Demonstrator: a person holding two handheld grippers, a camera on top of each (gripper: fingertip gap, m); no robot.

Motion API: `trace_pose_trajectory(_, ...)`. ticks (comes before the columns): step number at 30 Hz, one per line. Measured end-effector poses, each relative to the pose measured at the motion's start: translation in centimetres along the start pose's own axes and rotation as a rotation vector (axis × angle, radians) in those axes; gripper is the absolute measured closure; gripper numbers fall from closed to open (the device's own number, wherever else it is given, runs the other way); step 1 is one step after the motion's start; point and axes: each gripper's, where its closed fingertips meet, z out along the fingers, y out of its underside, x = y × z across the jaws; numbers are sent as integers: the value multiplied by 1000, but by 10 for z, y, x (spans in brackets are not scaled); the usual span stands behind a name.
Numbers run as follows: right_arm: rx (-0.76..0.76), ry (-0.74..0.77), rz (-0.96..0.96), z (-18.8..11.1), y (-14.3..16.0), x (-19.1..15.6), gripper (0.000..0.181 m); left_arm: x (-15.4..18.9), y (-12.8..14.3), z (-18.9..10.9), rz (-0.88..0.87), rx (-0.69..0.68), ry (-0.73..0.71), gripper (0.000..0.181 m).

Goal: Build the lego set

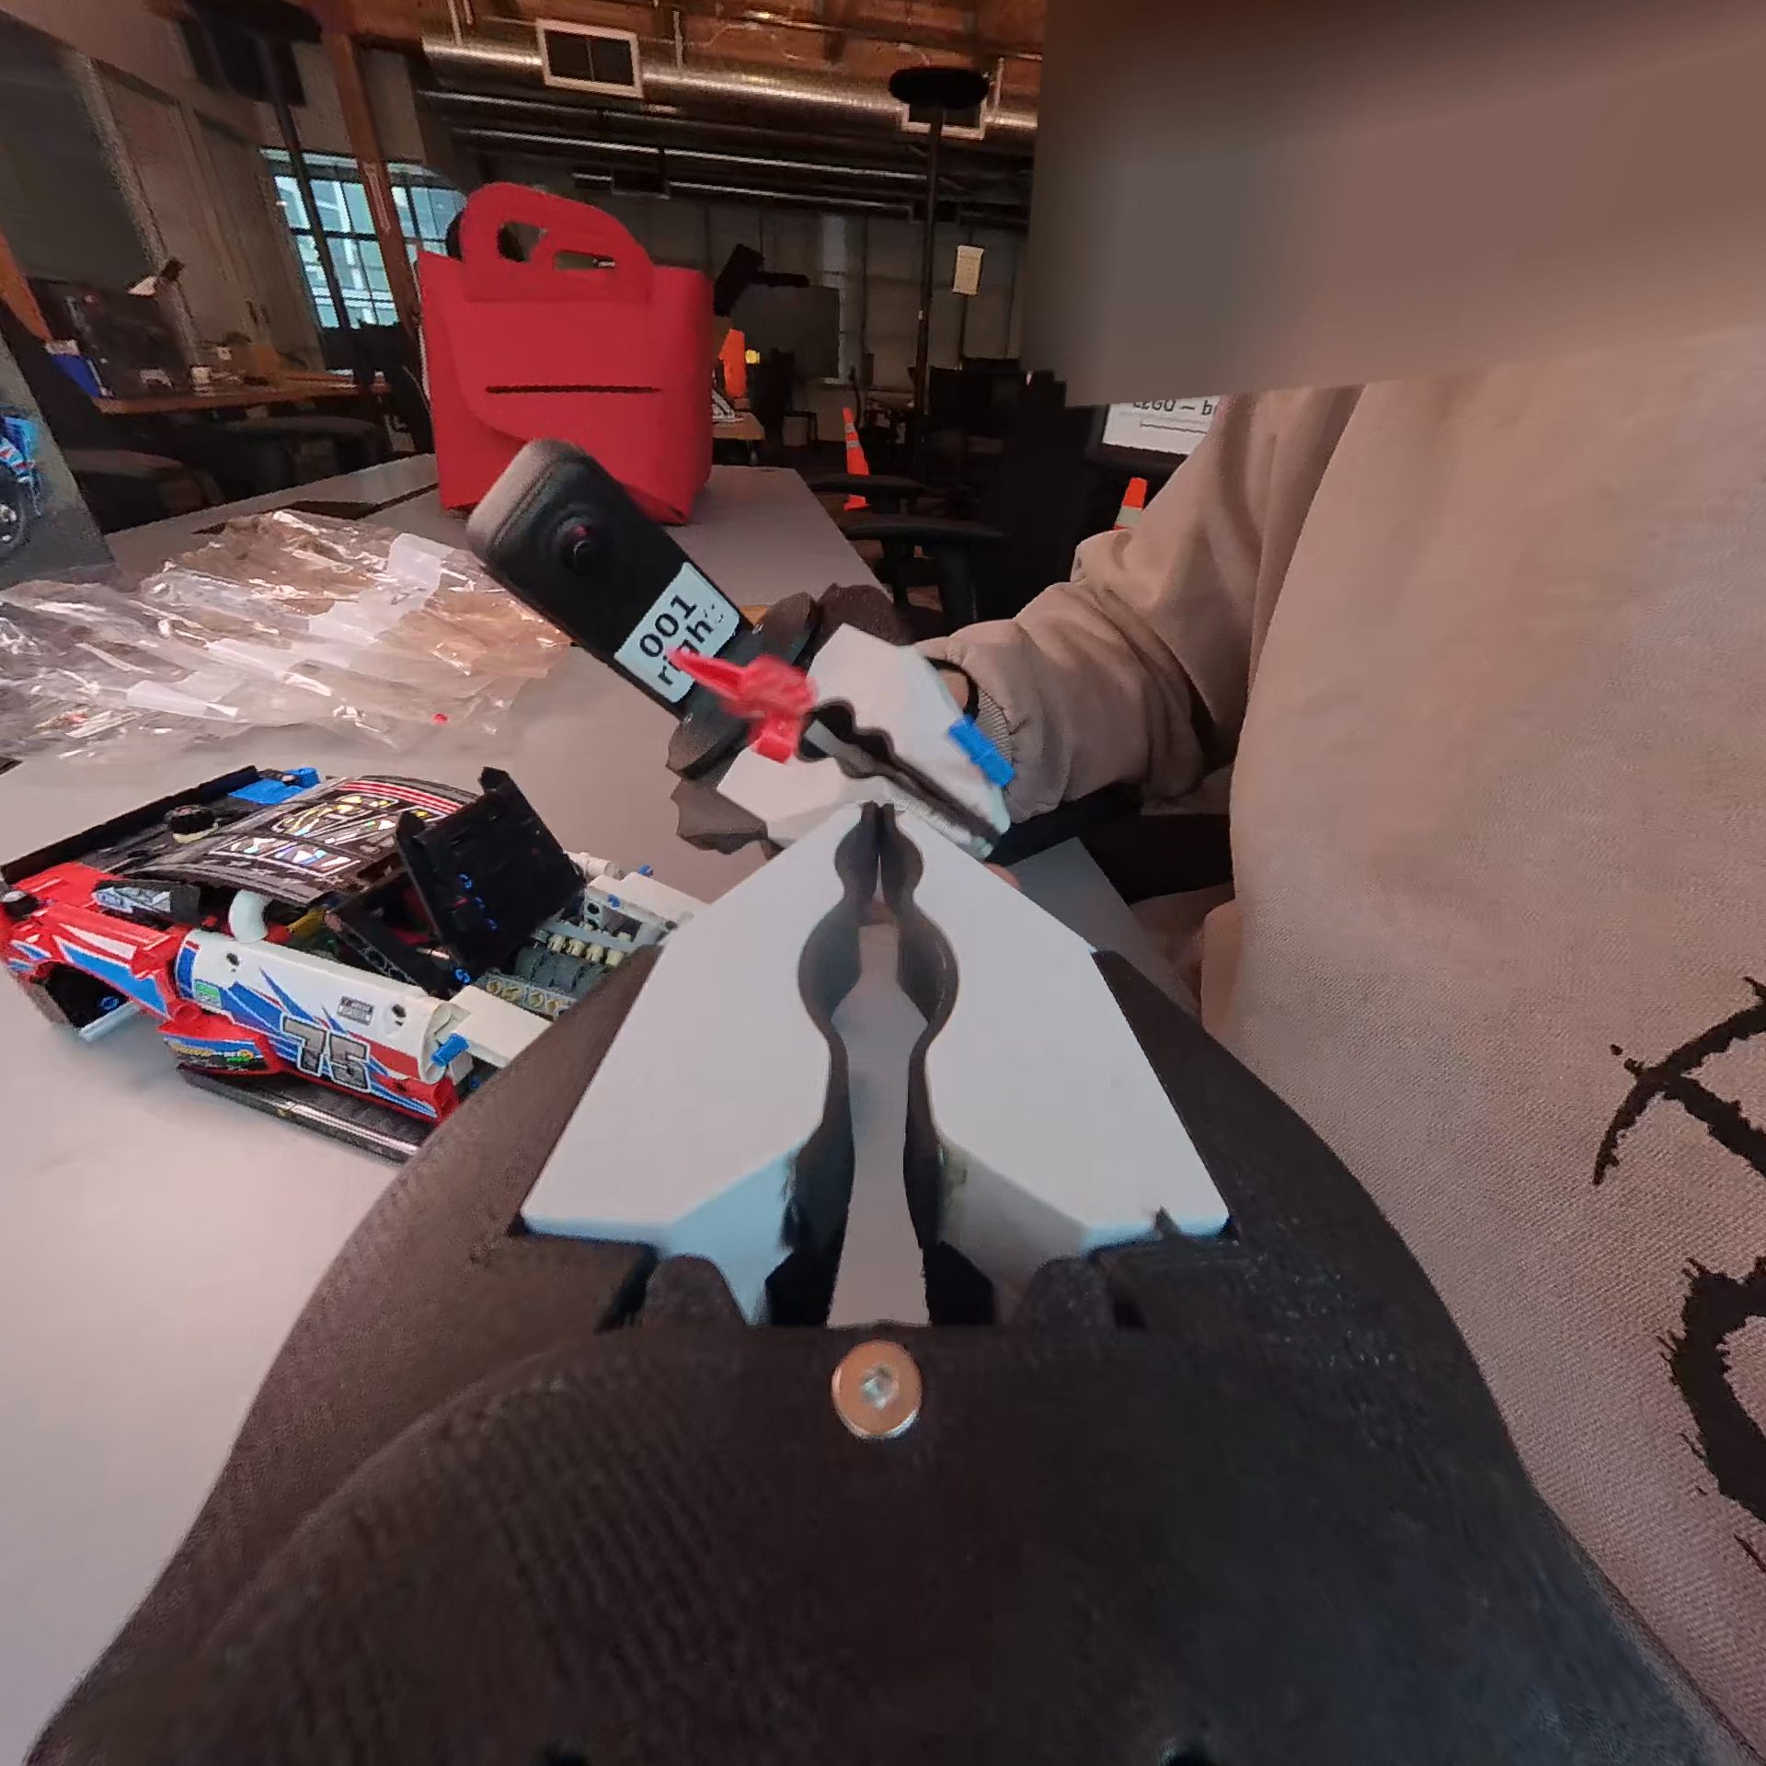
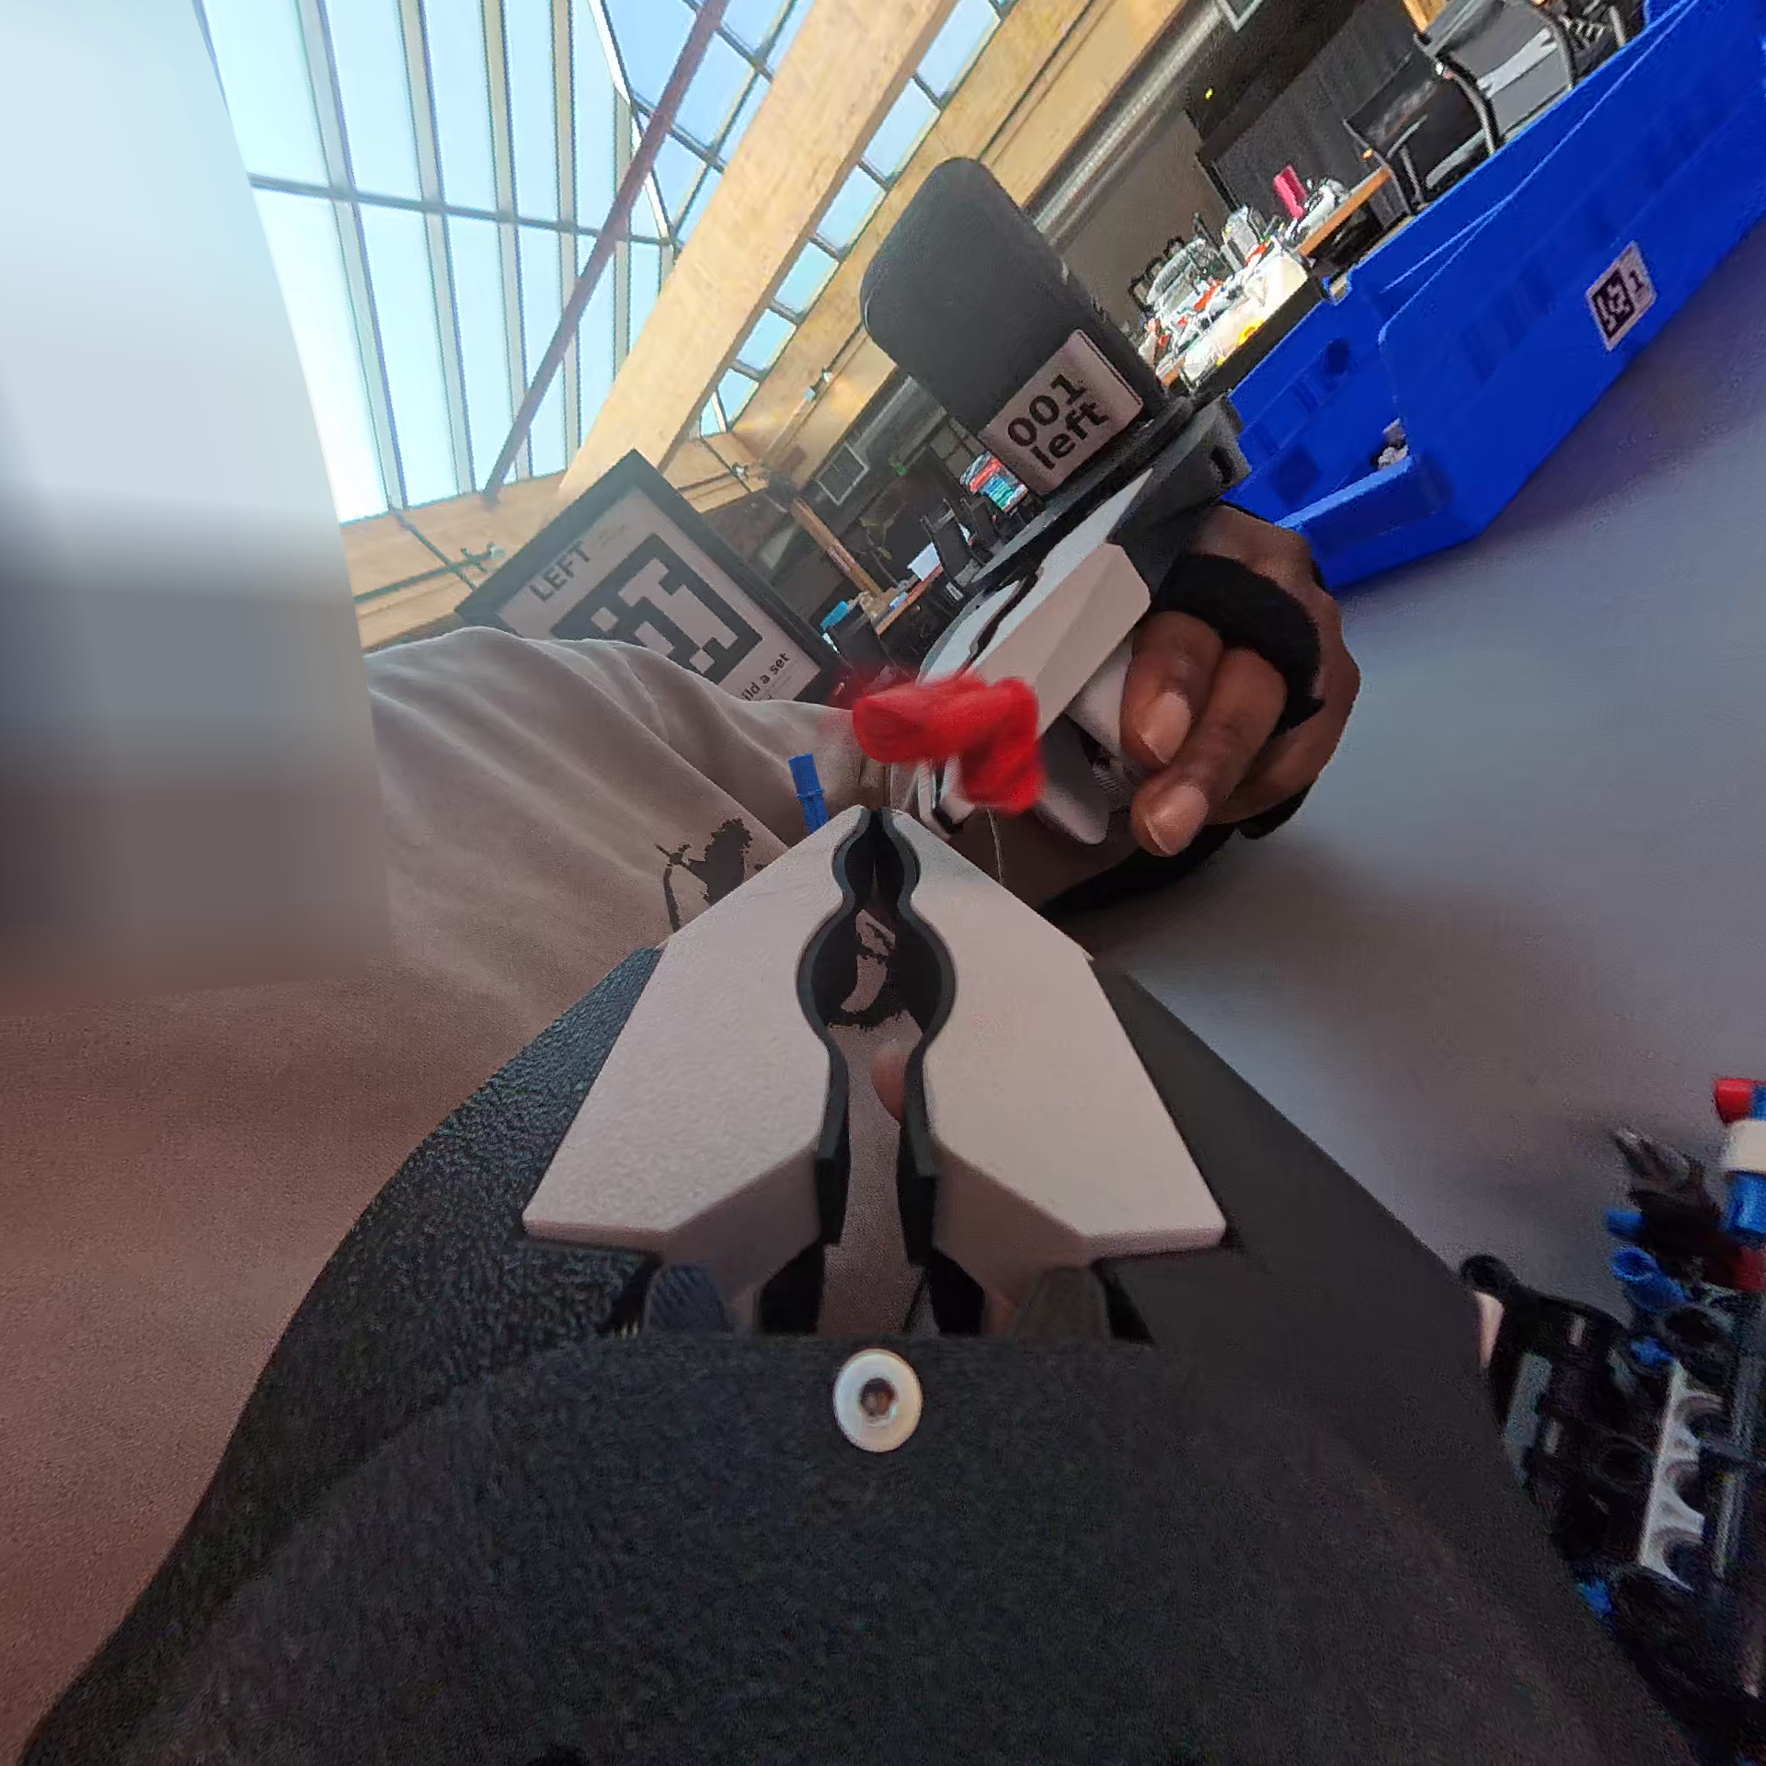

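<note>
My left gripper is shut, its pads meet and nothing shows between them. It also shows in the right wrist view. A small red Lego piece is motion-blurred, up and left of those tips and in neither grasp. The right wrist view shows it too. My right gripper is shut, tip to tip with the left. A blue pin sticks up by its left finger's outer side, not between the pads. The partly built red, white and blue car lies on the table.
Crumpled clear plastic bags and a red felt bag sit behind the car. A blue bin and a framed sign stand on the table. The person's torso is close behind both grippers. The grippers are tip to tip, or close to it.
</note>
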Motion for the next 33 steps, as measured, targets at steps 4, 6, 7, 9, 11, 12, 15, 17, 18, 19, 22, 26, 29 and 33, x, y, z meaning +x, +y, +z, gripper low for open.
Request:
trace_pose_trajectory(4, -35, 103, -93, -3, 3, 12, 181, -6, 3, -5, -44, 7, -19, 181)
trace_pose_trajectory(6, -20, 134, -85, -7, 1, 17, 181, -12, 6, -7, -58, -2, -41, 181)
trace_pose_trajectory(7, -13, 147, -88, -9, -1, 19, 181, -15, 7, -8, -58, -7, -57, 181)
trace_pose_trajectory(9, -4, 181, -109, -13, -5, 22, 181, -21, 7, -11, -62, -10, -89, 181)
trace_pose_trajectory(11, 13, 196, -119, -18, -10, 23, 181, -25, 7, -14, -66, -8, -115, 181)
trace_pose_trajectory(12, 27, 202, -120, -20, -13, 23, 181, -27, 8, -15, -67, -10, -130, 181)
trace_pose_trajectory(15, 101, 225, -139, -33, -31, 22, 181, -37, 11, -17, -75, -24, -183, 181)
trace_pose_trajectory(17, 170, 252, -170, -46, -49, 19, 181, -40, 15, -17, -79, -39, -205, 181)
trace_pose_trajectory(18, 208, 268, -186, -54, -58, 17, 181, -42, 17, -17, -81, -46, -218, 181)
trace_pose_trajectory(19, 250, 283, -200, -63, -67, 16, 181, -44, 19, -17, -82, -55, -230, 181)
trace_pose_trajectory(22, 371, 324, -236, -88, -91, 10, 181, -51, 22, -19, -82, -67, -273, 181)
trace_pose_trajectory(26, 422, 412, -271, -112, -106, 11, 181, -64, 24, -25, -94, -70, -355, 181)
trace_pose_trajectory(29, 209, 589, -352, -116, -90, 23, 181, -80, 25, -34, -103, -69, -463, 181)
trace_pose_trajectory(33, -289, 873, -464, -126, -30, 52, 162, -84, 27, -36, -116, -67, -493, 181)
